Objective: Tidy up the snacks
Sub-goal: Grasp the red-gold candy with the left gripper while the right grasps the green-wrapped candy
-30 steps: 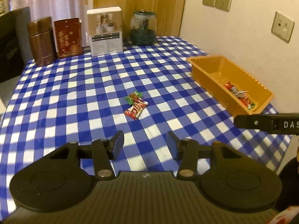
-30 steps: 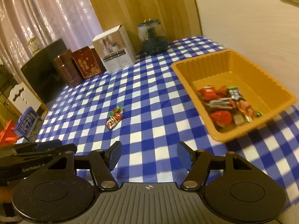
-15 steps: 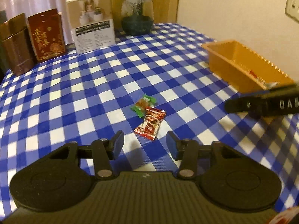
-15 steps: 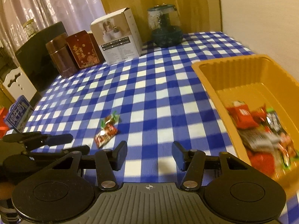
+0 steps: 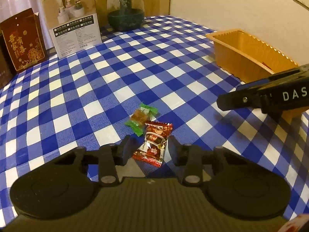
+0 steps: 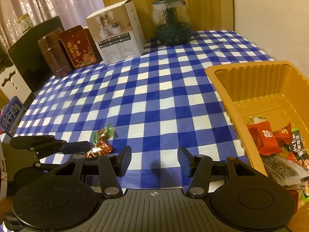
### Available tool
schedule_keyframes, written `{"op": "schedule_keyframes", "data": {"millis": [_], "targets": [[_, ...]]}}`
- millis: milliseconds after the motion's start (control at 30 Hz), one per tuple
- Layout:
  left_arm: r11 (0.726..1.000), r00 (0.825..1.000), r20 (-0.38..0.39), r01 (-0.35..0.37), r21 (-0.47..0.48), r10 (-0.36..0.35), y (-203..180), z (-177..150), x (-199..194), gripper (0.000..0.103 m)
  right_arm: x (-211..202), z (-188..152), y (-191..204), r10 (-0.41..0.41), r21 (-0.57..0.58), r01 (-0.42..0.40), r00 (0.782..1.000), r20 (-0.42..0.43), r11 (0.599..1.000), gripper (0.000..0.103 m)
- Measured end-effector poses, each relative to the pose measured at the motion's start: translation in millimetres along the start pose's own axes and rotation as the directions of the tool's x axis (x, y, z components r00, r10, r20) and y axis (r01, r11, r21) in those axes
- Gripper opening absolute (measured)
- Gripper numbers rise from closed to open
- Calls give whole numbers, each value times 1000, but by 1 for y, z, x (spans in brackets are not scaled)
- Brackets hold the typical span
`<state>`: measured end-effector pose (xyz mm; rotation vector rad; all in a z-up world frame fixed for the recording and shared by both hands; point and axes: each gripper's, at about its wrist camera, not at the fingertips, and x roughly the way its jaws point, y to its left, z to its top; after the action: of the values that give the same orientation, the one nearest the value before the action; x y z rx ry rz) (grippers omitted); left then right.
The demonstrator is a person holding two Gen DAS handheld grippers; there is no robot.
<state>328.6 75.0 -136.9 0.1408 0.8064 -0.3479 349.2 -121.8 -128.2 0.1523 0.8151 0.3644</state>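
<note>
Left gripper (image 5: 149, 148): jaws closing, red snack packet (image 5: 153, 144) between them, pads not yet pressing. Right gripper (image 6: 154, 159): jaws spread over bare blue-checked tablecloth (image 6: 154, 89). Green-wrapped candy (image 5: 141, 118): just beyond the packet. Orange tray (image 6: 227, 104): right, holding snacks. Far edge: white box (image 6: 117, 34), glass jar (image 6: 171, 21), red box (image 6: 79, 46).

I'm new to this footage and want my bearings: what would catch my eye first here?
The blue-and-white checked tablecloth fills both views. Near its front edge lie a red snack packet, between the closing jaws of the left gripper, and a green-ended candy just beyond it. On the right sits an orange tray already holding wrapped snacks, while the right gripper hangs with nothing between its jaws.
</note>
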Motion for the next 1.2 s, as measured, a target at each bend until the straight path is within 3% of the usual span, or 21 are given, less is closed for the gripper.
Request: {"op": "schedule_keyframes", "data": {"millis": [300, 533, 800, 933, 1200], "targets": [[1000, 1000, -19, 20, -24, -21, -3, 2, -1, 21, 2, 1, 3, -7, -2, 7, 1000, 1, 1000, 54], [997, 999, -29, -42, -63, 40, 5, -1, -22, 19, 1, -1, 9, 11, -17, -11, 1000, 7, 1000, 54], [984, 988, -15, -156, -89, 155, 38, -12, -60, 19, 19, -1, 38, 110, -153, -108, 994, 11, 982, 54], [973, 986, -19, -169, -159, 168, 58, -19, -63, 19, 35, 0, 55, 141, -225, -134, 990, 15, 965, 54], [975, 989, -21, -150, -163, 149, 59, -19, -56, 19, 67, -1, 71, 153, -314, -142, 988, 9, 939, 54]]}}
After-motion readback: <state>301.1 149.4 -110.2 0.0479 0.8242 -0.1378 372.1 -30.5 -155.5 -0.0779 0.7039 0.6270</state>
